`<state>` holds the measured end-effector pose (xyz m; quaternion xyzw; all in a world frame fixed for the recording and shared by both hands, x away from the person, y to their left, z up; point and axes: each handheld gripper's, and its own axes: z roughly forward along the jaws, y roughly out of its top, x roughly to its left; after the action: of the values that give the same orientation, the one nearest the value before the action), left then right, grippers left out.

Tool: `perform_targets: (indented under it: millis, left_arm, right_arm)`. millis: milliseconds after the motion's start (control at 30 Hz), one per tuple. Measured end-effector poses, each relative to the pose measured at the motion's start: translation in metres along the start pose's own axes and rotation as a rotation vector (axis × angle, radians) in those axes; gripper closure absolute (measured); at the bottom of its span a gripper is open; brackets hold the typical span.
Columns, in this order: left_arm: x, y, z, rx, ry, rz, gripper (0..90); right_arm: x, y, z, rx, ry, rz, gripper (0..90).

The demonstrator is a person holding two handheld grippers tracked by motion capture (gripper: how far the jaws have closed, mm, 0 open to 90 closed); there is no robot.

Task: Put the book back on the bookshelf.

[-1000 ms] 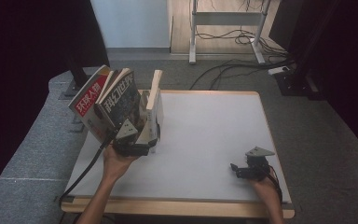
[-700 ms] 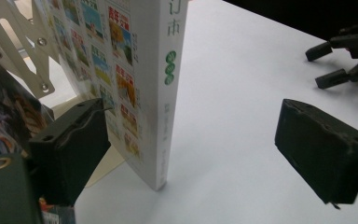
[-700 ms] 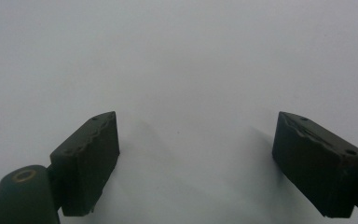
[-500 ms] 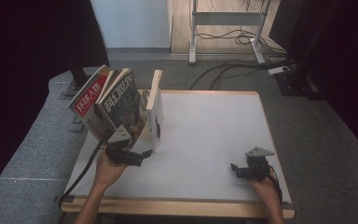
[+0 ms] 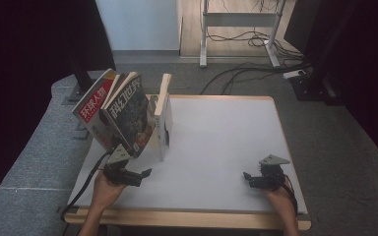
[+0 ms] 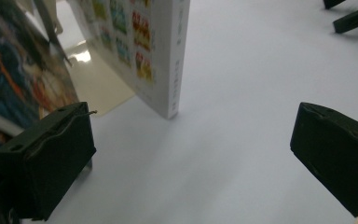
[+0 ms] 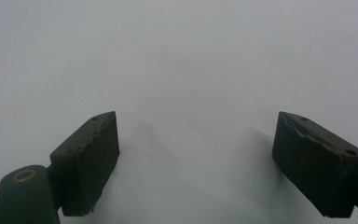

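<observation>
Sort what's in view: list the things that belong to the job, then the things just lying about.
Job:
- white book, standing on the table
- two magazines leaning beside it
- left tongs, open, nothing between them, near the books
- right tongs, open and idle

Lying about:
- cables on the floor
- desk frame behind

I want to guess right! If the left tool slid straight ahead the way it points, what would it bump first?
Probably the white book standing upright on the table. The left tool is open with nothing between its jaws, and the book's bottom corner stands just ahead, slightly left of the middle. How far off is hard to judge.
</observation>
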<state>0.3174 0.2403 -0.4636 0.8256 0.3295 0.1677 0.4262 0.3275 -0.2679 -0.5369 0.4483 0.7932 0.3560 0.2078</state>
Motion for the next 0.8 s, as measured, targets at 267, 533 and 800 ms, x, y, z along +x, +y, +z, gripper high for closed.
perform_targets:
  millis: [267,533,800]
  left_arm:
    - [0.001,-0.021,0.005,0.064,0.018,0.002,0.0]
    - [-0.002,-0.035,0.018,0.162,0.038,0.029,0.0]
    - [-0.007,-0.045,0.045,0.257,0.0,0.027,0.0]
  right_arm:
    - [0.0,0.0,0.0,-0.001,-0.001,0.001,14.3]
    - [0.0,0.0,0.0,-0.001,-0.002,0.003,14.2]
    - [0.0,0.0,0.0,-0.002,-0.002,0.003,14.2]
